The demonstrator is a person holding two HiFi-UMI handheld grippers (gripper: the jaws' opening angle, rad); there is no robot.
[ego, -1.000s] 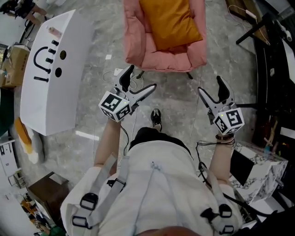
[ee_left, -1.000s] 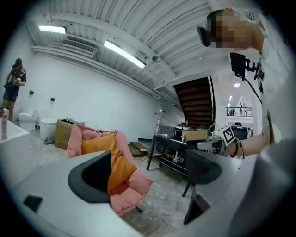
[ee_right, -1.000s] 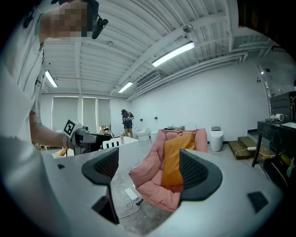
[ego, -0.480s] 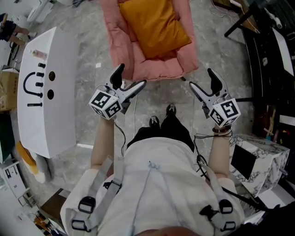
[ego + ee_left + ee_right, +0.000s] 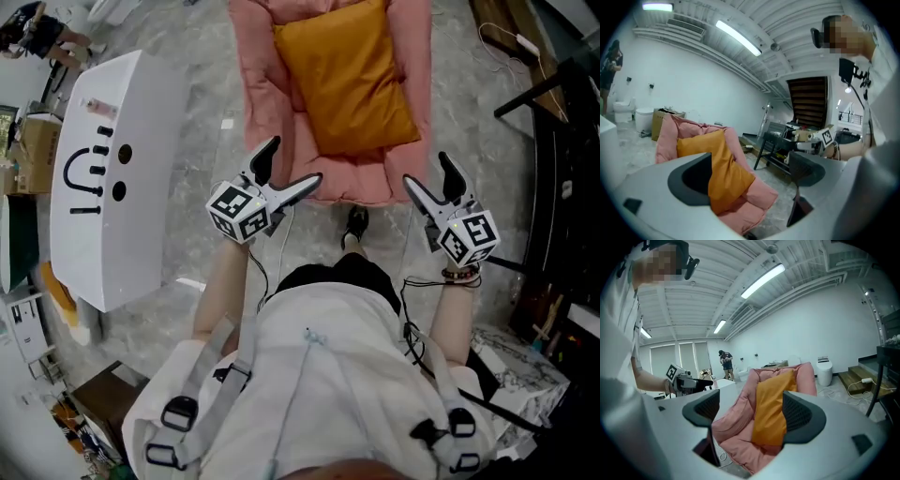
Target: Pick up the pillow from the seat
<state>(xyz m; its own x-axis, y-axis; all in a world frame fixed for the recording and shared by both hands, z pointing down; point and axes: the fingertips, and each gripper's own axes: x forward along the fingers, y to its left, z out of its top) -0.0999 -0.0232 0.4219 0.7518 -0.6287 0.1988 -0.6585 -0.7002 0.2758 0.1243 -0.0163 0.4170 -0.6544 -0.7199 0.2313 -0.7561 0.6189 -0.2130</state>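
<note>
Moved nearer seat [image 5: 261, 75]: left claw [image 5: 294, 159], right claw [image 5: 424, 169]; both wide, empty, off pillow [image 5: 352, 80].

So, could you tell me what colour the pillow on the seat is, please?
The pillow is orange; the head view shows it best.

left gripper [image 5: 295, 159] and right gripper [image 5: 424, 170], fingers [image 5: 265, 156] apart

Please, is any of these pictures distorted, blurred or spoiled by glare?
Head view: even light, sharp, the pillow clear, only mild bending at the edges. Left gripper view: strong fisheye, dark corners, a ceiling lamp overexposed. Right gripper view: the same fisheye and dark corners, little blur.
</note>
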